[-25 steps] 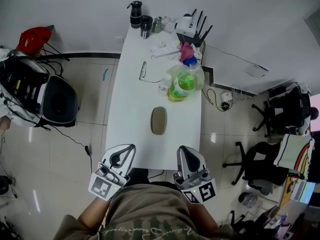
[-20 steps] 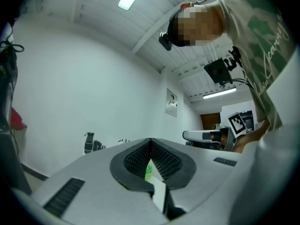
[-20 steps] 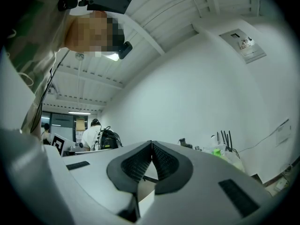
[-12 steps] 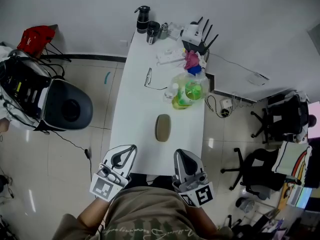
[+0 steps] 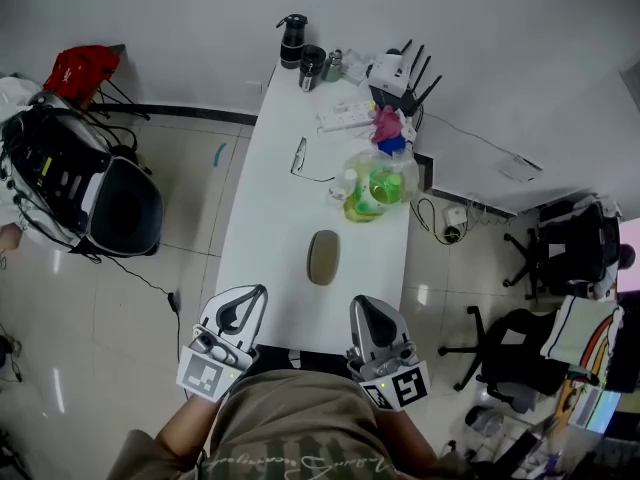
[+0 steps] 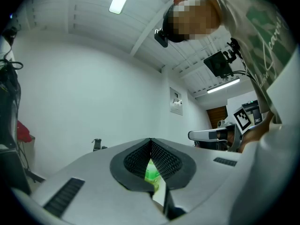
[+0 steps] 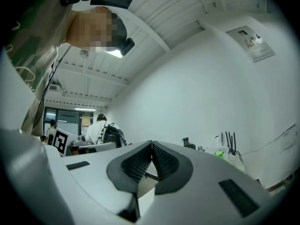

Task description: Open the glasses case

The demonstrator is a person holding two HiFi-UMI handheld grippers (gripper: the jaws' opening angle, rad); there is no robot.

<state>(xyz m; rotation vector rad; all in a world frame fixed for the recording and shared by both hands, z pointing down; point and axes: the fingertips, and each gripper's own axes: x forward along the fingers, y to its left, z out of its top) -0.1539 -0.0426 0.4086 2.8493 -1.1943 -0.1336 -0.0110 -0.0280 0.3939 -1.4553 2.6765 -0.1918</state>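
Observation:
A closed oval grey-brown glasses case (image 5: 322,257) lies on the long white table (image 5: 270,228), a little right of its middle line. My left gripper (image 5: 247,299) is at the table's near edge, left of the case, with its jaws shut and empty. My right gripper (image 5: 362,308) sits at the near edge too, just right of the case and short of it, also shut with nothing held. In the left gripper view the gripper (image 6: 151,140) shows tips pressed together, and the right gripper (image 7: 151,144) looks the same in its own view. The case is hidden in both gripper views.
A pair of glasses (image 5: 298,155) lies further up the table. A clear bag with a green bottle (image 5: 374,182) stands at the right edge. Flasks (image 5: 292,40), a power strip (image 5: 346,116) and a router (image 5: 392,69) crowd the far end. A dark chair (image 5: 118,206) stands at left.
The head view has shifted, so the table and case sit slightly further right and higher in the frame. Both grippers stay shut near the table's front edge.

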